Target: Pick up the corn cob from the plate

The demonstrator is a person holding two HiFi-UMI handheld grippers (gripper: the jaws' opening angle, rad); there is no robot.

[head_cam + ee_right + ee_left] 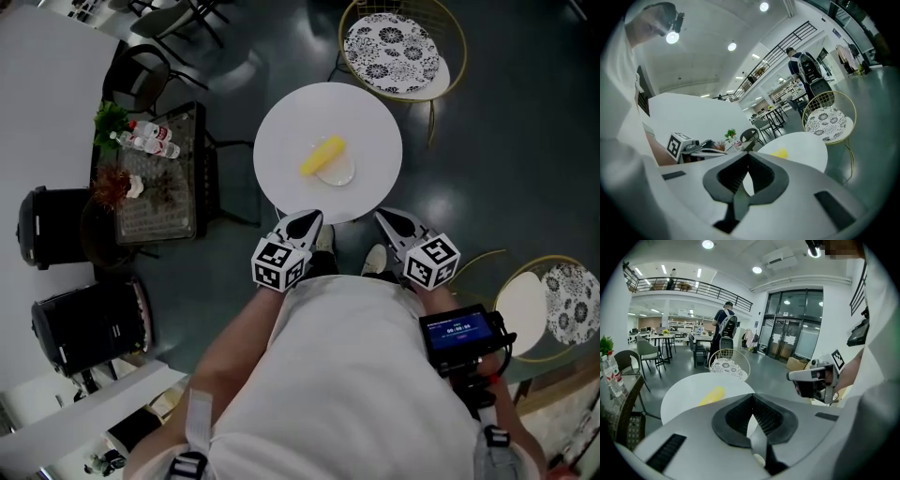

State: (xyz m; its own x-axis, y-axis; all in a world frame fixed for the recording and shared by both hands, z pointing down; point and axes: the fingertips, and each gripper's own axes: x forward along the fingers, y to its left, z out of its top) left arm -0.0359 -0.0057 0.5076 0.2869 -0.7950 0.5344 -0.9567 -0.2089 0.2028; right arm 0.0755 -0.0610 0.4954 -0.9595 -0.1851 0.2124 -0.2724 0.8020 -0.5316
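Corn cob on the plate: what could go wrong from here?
1. The left gripper and right gripper are both shut, near the table edge. Reaching the corn cob unopened would likely shove it.
2. The cob is round and seems to overhang the rim of the plate, so a nudge may roll it onto the table.

The left gripper (309, 218) and right gripper (386, 218) are carrying black-and-white square markers; ahead of them the corn cob (322, 155) is glowing bright yellow on a pale plate (341, 173); the bench (281, 141) is showing plain white; beyond it a chair cushion (392, 44) is wearing a black-and-white floral print.
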